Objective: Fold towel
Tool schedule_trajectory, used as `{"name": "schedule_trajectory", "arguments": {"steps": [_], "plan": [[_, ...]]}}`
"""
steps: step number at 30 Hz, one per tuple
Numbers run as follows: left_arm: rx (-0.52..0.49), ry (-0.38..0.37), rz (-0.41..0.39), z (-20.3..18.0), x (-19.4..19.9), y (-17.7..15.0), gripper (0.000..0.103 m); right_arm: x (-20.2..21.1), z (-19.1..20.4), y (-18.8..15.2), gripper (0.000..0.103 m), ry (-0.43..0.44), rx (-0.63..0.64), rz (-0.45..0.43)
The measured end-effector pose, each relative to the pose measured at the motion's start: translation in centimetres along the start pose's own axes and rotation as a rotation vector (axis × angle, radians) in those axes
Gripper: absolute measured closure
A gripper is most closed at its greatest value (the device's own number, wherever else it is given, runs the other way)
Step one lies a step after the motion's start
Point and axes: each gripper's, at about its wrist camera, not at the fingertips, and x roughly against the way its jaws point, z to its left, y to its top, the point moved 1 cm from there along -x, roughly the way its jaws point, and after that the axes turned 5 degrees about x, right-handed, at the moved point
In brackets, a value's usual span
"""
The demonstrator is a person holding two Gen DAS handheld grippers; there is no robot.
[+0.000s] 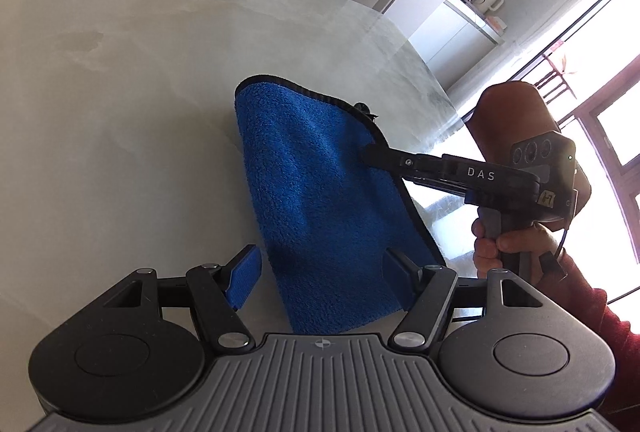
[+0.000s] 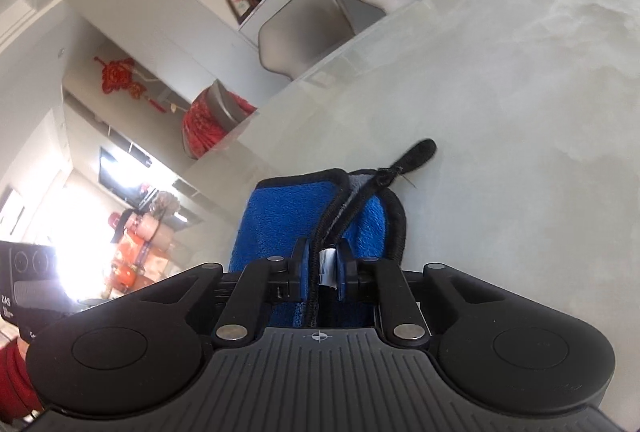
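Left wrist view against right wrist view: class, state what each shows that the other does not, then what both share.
Only the left wrist view shows the left gripper with jaws open astride the towel's near end, the right gripper from the side, the hand holding it, and a bright window.

Only the right wrist view shows the right gripper's jaws shut on the towel's black hem, the hanging loop, and a red wall ornament.

Both show the blue towel on the pale table, and chairs.
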Motion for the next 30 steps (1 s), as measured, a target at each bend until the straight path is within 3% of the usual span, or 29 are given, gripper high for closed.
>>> {"name": "schedule_trajectory", "arguments": {"steps": [5,11,13,20,25,27,30], "plan": [[-0.005,-0.005,-0.005,-0.2,-0.1,0.3,0.032,1.8,1.6,0.4,0.092,0.058,-0.014,-0.047],[-0.032,-0.021,0.001,-0.7,-0.6,0.2,0.031,2.4,0.2,-0.1,0.092,-0.025,-0.078,-0.023],[-0.054,-0.028,0.005,-1.0,-0.9,0.2,0.031,2.2,-0.6,-0.8,0.092,-0.016,-0.121,-0.023],[-0.104,-0.028,0.0,-2.2,-1.2,0.7,0.031,1.7,-1.2,-1.8,0.071,0.013,-0.163,-0.025],[-0.136,-0.048,-0.033,-3.1,-0.9,0.5,0.029,3.5,1.7,-0.9,0.065,-0.201,0.013,-0.09],[-0.159,-0.059,-0.042,-3.6,-0.9,-0.1,0.027,4.0,3.0,-0.8,0.065,-0.131,0.038,-0.117],[-0.22,-0.03,-0.06,-4.3,-0.4,-0.7,0.027,3.6,4.4,-1.2,0.061,0.007,0.042,-0.085]]}}
